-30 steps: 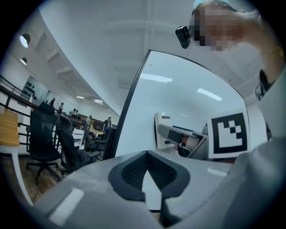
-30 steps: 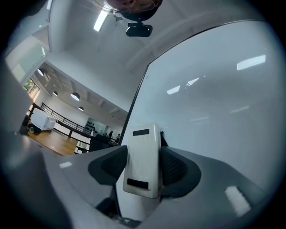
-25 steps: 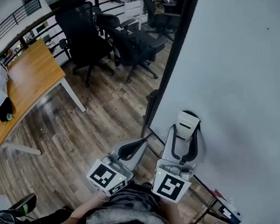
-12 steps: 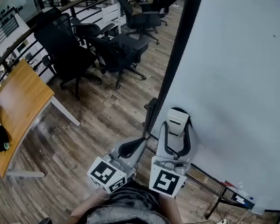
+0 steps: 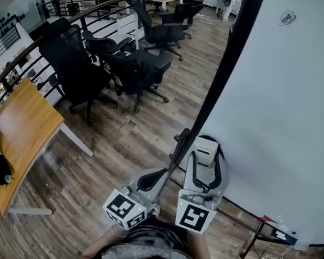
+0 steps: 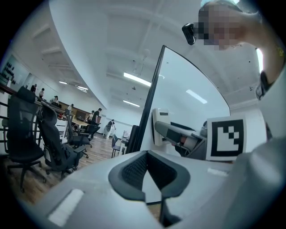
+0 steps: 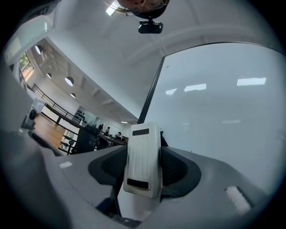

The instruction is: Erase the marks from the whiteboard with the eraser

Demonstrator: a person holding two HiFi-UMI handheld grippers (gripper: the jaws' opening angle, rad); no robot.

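The right gripper [image 5: 207,158] clamps the white plastic eraser [image 5: 206,150]; the left gripper [image 5: 167,170], jaws together, holds nothing. Pressed crooked on the pale whiteboard [image 5: 282,108], the eraser could twist loose.

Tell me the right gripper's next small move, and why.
Probably lift the eraser up the whiteboard toward the scribbled mark near its top. The right gripper is clamped on the eraser low by the board's left edge, far below that mark, the only one visible.
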